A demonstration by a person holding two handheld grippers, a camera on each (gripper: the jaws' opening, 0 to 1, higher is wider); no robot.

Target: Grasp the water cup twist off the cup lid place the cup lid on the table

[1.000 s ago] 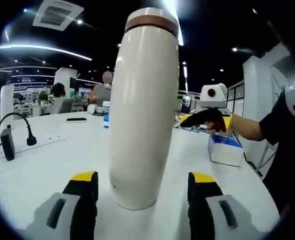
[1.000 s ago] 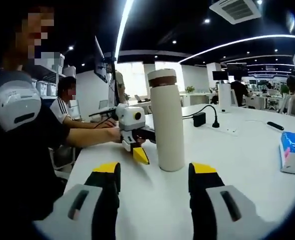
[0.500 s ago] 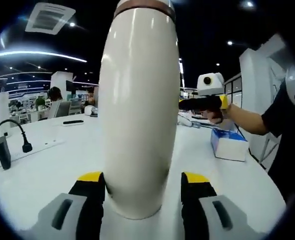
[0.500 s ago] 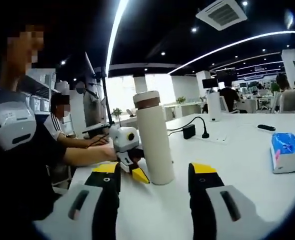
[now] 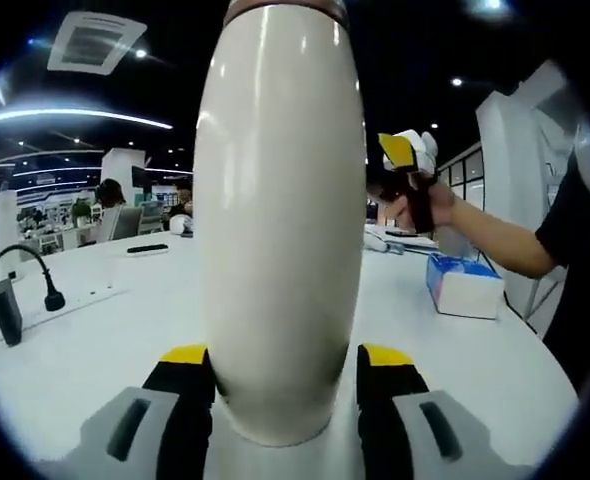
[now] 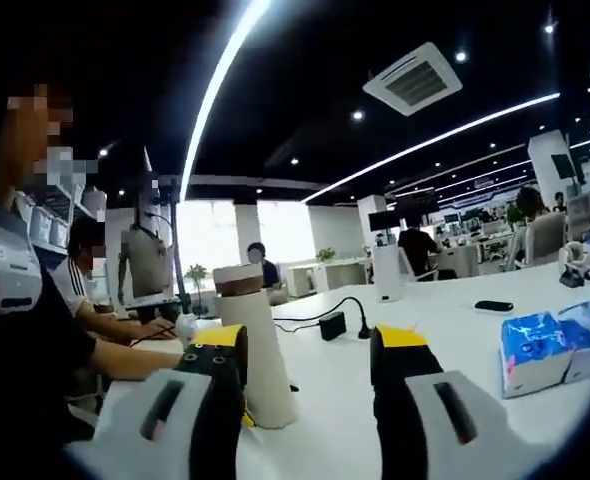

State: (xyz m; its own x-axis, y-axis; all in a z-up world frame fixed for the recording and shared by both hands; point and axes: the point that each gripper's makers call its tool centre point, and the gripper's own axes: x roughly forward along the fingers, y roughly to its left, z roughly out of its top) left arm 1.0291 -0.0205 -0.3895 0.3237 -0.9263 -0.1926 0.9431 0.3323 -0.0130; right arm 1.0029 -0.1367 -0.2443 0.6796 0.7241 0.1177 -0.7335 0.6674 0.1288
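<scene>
Water cup point(image 5: 280, 220) stands pinched between left gripper point(image 5: 283, 385) jaws; right gripper point(image 6: 307, 370) jaws spread, lid point(image 6: 239, 281) visible.

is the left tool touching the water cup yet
Touching: in the left gripper view, the left tool has both jaws pressed against the sides of the water cup, no gap showing.

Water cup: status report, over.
Left gripper jaws tight on both sides of the water cup. Cup lid still on. Right gripper open, raised near the lid.
</scene>
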